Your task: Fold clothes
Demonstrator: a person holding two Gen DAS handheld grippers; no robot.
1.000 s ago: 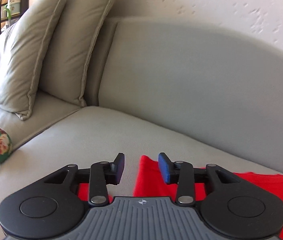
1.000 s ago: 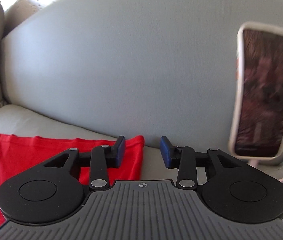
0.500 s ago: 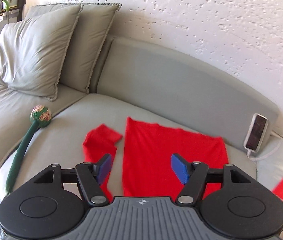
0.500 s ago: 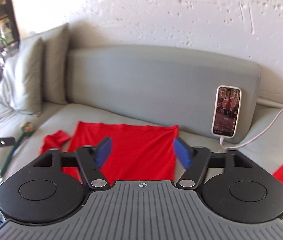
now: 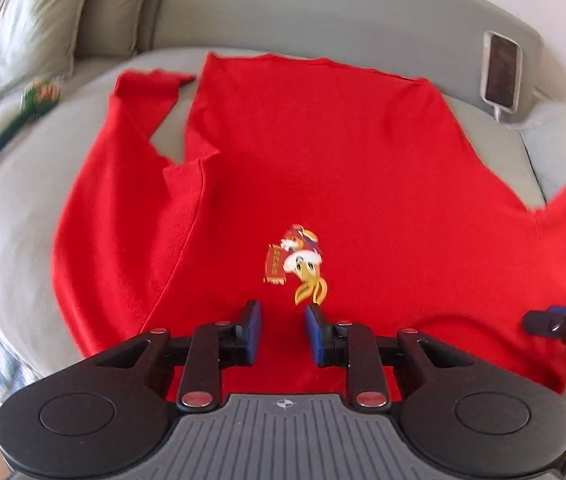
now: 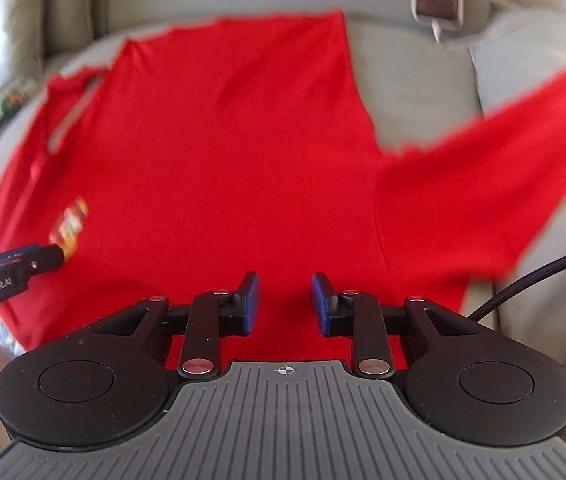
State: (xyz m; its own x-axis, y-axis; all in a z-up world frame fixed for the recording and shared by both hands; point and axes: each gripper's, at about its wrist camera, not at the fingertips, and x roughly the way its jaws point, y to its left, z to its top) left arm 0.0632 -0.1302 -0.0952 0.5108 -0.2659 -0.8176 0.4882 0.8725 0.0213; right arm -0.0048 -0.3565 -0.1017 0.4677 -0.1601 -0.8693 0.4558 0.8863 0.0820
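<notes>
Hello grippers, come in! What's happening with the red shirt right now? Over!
Left gripper open, empty. Right gripper open, empty. Red shirt spread flat on sofa, unfolded. Phone against backrest, off the shirt.

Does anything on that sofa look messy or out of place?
Yes. The red shirt lies spread out, but its sleeve near the cushions is crumpled and doubled over itself. A phone leans against the sofa back, and a flowery stick lies beside the cushions.
</notes>
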